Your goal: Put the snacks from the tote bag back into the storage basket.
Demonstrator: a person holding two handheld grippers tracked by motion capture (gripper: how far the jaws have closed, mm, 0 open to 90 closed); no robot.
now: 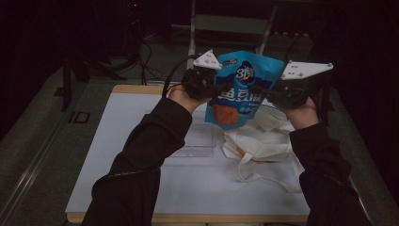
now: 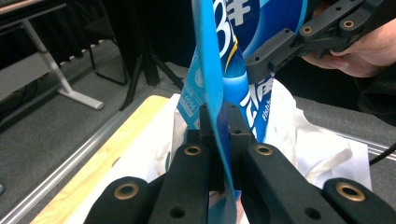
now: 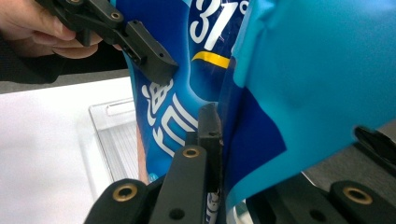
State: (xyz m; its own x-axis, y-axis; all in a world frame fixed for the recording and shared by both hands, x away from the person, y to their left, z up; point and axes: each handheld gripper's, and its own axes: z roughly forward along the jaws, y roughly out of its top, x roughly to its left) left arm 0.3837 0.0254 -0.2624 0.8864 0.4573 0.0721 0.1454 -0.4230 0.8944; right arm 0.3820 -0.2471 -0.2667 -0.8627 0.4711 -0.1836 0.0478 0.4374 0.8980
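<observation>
Blue snack pouch (image 1: 241, 87) up in the air, well above the white table (image 1: 141, 141), pinched from both sides. Left gripper (image 1: 221, 88) clamped on the pouch's left edge: in the left gripper view (image 2: 219, 135) both black jaws pressed together with only the thin blue film between them. Right gripper (image 1: 258, 89) gripping the pouch's opposite edge; in the right gripper view (image 3: 219, 140) one jaw flat against the blue film, the other hidden behind a fold of the pouch, so closed on it as far as can be told. Pouch hanging roughly upright between the two, white lettering and an orange panel on its lower front facing the high view. Grey three-cornered plates riding above the pouch's upper corners, one on each gripper. Below the pouch and to its right, a crumpled white cloth bag (image 1: 263, 139) lying on the table, handles trailing toward the near edge. Below the pouch and to its left, a clear plastic tray (image 1: 200, 143) resting on the table, seen again past the pouch in the right gripper view (image 3: 116, 140). Dark sleeves reaching up to the pouch from the bottom of the high view.
</observation>
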